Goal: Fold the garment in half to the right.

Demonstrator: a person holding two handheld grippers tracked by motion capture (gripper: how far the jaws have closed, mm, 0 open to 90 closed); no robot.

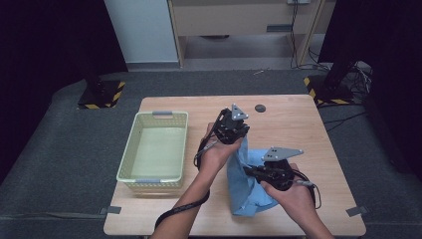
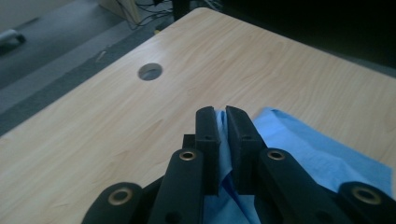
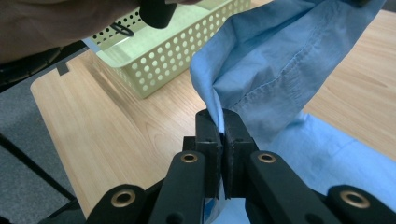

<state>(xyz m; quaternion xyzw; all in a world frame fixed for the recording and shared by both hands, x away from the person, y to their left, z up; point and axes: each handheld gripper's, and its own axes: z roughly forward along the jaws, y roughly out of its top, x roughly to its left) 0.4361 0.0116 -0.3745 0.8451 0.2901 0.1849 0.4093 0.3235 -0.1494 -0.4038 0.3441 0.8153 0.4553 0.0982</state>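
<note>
Cloth [image 1: 247, 186] is up between my two grippers, a blue garment, shirt-like by the stitched seam I see in the right gripper view. Left gripper [image 1: 233, 125] has its jaws clenched on an upper edge of the fabric, a thin fold pinched between them in the left gripper view, lifted above the middle of the bench [image 1: 288, 124]. Right gripper [image 1: 272, 172] is nearer me and lower, jaws also clamped on a hem, the edge running straight down into the pinch. The rest of the cloth sags from those two holds and pools on the bench toward the near right corner.

Handling, as I judge it: this thing is light and fully limp, no stiffness to speak of, so it goes wherever gravity takes it between my holds. It won't break, but a thin woven edge can slide out of a shallow pinch, so I want hems and seams, where the fabric is doubled and gives the jaws something to bite. Both holds look to be on such edges now, which suits me.

Basket [image 1: 155, 149] sits empty at the left side of the bench, well apart from the cloth. Small round hole [image 1: 260, 108] in the bench lies beyond the left gripper. Trailing fabric could snag as I move, so I'd keep both holds high.
</note>
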